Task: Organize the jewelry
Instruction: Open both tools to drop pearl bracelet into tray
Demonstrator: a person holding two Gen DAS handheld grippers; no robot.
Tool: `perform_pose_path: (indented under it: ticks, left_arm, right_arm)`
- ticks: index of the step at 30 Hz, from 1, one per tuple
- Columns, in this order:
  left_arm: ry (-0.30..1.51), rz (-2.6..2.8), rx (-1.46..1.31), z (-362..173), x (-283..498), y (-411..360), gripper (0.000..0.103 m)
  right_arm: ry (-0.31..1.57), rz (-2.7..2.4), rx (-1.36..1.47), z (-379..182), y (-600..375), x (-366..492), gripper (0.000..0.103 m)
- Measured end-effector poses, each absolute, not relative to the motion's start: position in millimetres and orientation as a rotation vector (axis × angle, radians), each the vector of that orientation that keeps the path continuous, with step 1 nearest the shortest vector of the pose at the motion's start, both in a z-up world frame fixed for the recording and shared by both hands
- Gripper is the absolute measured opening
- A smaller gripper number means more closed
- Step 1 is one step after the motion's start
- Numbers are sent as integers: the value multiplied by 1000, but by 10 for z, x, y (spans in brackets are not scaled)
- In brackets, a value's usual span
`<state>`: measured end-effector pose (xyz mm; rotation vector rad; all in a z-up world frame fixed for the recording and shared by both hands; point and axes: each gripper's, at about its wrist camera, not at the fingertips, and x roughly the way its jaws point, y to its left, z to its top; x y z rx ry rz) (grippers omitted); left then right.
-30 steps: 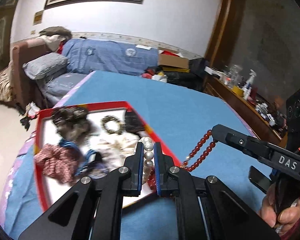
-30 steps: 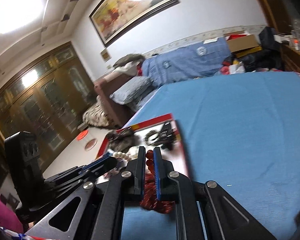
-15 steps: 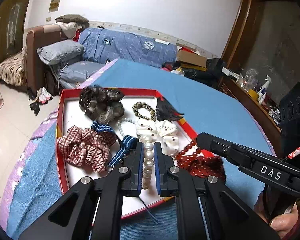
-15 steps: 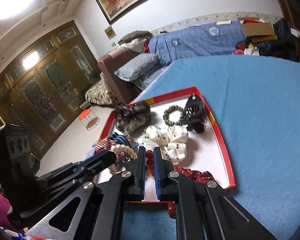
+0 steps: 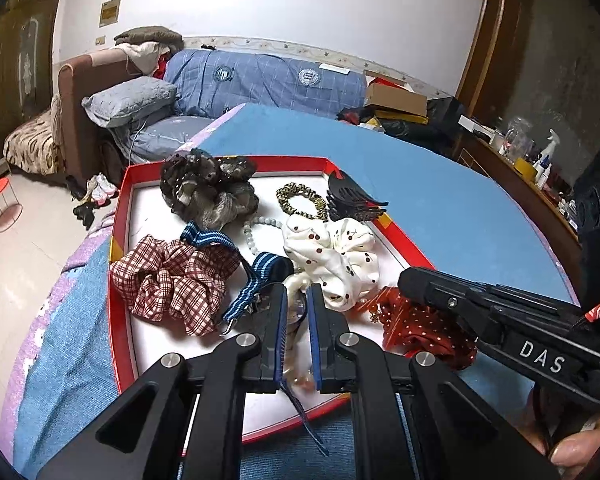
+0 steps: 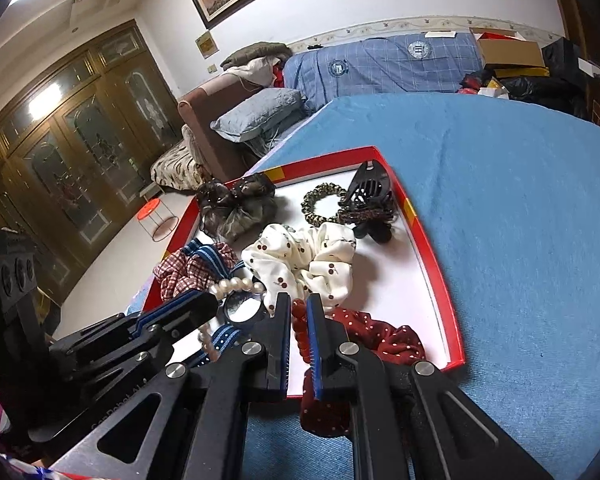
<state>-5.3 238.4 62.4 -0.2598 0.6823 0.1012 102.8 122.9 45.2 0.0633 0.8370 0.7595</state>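
A red-rimmed white tray (image 5: 121,280) (image 6: 434,264) lies on the blue table. My left gripper (image 5: 297,294) is low over its near part, shut on a white pearl bracelet (image 6: 236,286) that blurs between the fingers. My right gripper (image 6: 298,300) is shut on a red bead bracelet (image 6: 300,326) above a red dotted scrunchie (image 6: 380,338) (image 5: 420,326) on the tray's near right rim. The right gripper's finger (image 5: 460,300) shows in the left wrist view.
In the tray lie a plaid scrunchie (image 5: 172,280), a white cherry scrunchie (image 5: 332,252), a dark grey scrunchie (image 5: 208,192), a leopard hair tie (image 5: 300,200), a black claw clip (image 5: 352,200), a blue striped band (image 5: 256,280) and pale beads (image 5: 256,228). A sofa (image 5: 260,80) stands behind.
Both grippers came down and forward over the tray with their bracelets. The pearls now hang low and blurred between the left fingers; the red beads sit lower over the dotted scrunchie.
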Motion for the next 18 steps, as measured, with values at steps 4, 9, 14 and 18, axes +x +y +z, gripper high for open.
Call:
perform_pose_path:
  ticks: [4, 9, 14, 18]
  left_arm:
    - [675, 114, -241, 634, -84, 2350, 20]
    - [646, 141, -222, 698, -154, 2314, 23]
    - [589, 198, -191, 837, -308, 2222, 50]
    - [542, 242, -163, 953, -475, 2146, 57]
  right_arm:
    - [831, 767, 77, 490, 1180, 1012, 16]
    - [811, 769, 108, 562, 1066, 961, 16]
    - [774, 747, 135, 677, 879, 836, 32]
    - [715, 710, 100, 788, 757, 649, 37]
